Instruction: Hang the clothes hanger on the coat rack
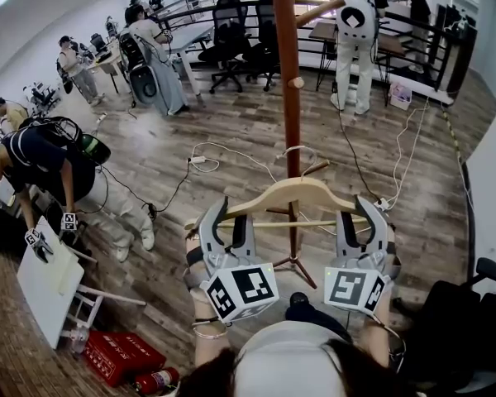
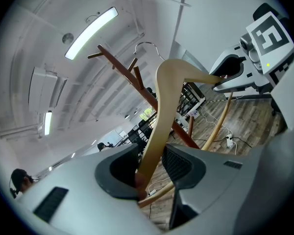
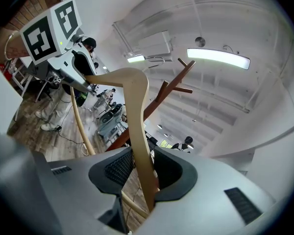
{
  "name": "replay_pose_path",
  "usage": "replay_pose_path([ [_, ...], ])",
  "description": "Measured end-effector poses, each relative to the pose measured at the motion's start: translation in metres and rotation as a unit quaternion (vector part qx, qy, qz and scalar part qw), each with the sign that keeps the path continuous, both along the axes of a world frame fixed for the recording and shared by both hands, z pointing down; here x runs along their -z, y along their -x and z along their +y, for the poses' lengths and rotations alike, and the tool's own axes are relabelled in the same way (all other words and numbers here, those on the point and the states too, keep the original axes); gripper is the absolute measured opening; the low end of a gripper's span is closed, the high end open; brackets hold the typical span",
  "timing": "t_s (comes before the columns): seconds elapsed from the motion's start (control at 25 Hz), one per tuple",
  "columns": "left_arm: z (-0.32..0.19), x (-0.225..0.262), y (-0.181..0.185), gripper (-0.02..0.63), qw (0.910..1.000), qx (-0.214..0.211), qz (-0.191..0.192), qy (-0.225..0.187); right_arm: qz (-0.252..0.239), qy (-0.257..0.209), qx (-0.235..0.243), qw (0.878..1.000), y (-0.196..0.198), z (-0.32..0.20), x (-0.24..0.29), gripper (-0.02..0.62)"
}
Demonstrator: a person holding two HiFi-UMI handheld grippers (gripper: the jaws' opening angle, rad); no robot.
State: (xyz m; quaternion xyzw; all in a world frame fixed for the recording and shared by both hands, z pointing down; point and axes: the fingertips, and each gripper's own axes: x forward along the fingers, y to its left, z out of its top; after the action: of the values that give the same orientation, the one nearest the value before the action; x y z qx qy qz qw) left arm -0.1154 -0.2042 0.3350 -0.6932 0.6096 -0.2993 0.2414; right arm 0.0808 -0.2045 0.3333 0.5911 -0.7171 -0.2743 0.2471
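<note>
Holding wooden hanger [image 1: 291, 192] level at frame centre, wire hook pointing to 12 o'clock & crossing coat rack [image 1: 287, 73] pole, contact unclear. Clamping its 9 o'clock arm w/ left gripper [image 1: 229, 213], 3 o'clock arm w/ right gripper [image 1: 362, 211], both jaw pairs pinching wood. Facing people [image 1: 155, 52] & office chairs [image 1: 231, 35] at 10–1 o'clock.

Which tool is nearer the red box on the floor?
Left. The left tool grips the hanger above and right of the red box; the right tool grips its other end, farther right.
</note>
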Motion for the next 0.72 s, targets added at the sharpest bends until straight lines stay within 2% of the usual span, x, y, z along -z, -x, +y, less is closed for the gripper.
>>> replay_pose_path([
  [0.72,-0.044,0.007,-0.003,0.152,0.9998,0.017,-0.001,-0.005,-0.004,-0.004,0.019,1.0,-0.002,-0.053,0.006,0.14],
])
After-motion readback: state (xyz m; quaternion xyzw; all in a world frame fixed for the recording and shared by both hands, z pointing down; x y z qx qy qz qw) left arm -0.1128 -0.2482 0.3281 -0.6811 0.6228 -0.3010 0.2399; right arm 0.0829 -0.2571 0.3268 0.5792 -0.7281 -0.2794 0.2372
